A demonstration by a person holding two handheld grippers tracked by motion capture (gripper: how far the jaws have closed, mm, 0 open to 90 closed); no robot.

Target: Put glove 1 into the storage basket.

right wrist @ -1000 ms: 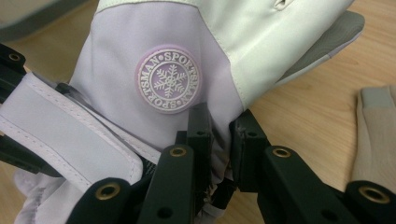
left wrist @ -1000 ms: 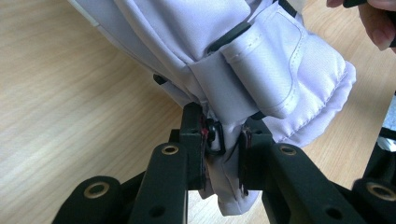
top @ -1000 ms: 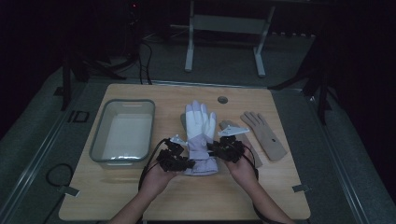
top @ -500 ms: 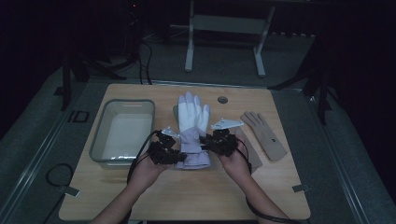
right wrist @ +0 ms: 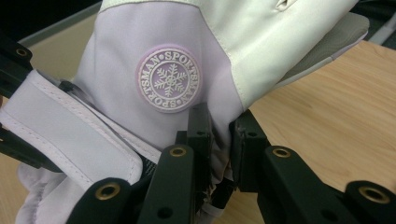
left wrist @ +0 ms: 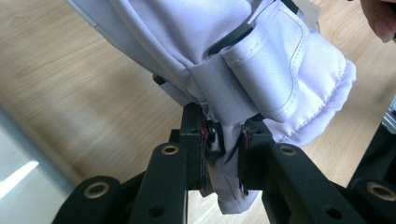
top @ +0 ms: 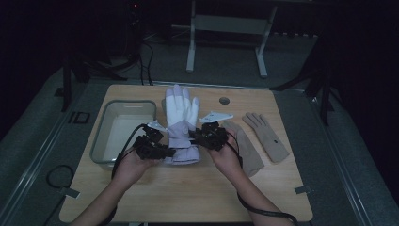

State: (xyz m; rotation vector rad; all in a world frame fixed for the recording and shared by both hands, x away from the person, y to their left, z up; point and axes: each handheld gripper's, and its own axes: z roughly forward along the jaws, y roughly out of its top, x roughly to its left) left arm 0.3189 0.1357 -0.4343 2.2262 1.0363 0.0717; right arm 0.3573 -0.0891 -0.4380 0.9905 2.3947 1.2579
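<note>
high view: white-and-lilac padded fabric ski glove [top: 181, 123] right of the clear plastic bin [top: 104, 136], cuff pinched between left gripper [top: 162, 151] and right gripper [top: 196, 139].
left gripper view: jaws clamped on cuff fabric [left wrist: 224, 154]; thin bite, could slip.
right gripper view: jaws clenched on cuff [right wrist: 219, 140] below snowflake badge [right wrist: 168, 77]; uneven pull would twist it.

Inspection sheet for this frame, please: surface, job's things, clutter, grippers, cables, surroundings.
Surface: wooden table, round hole near far edge.
Job's things: white-lilac ski glove, cuff end pinched from both sides.
Clutter: clear bin at left; two beige gloves at right.
Grippers: left gripper shut on the glove; right gripper shut on it too.
Cables: black cable loops from left gripper.
Surroundings: dark room, grey stand behind table.
</note>
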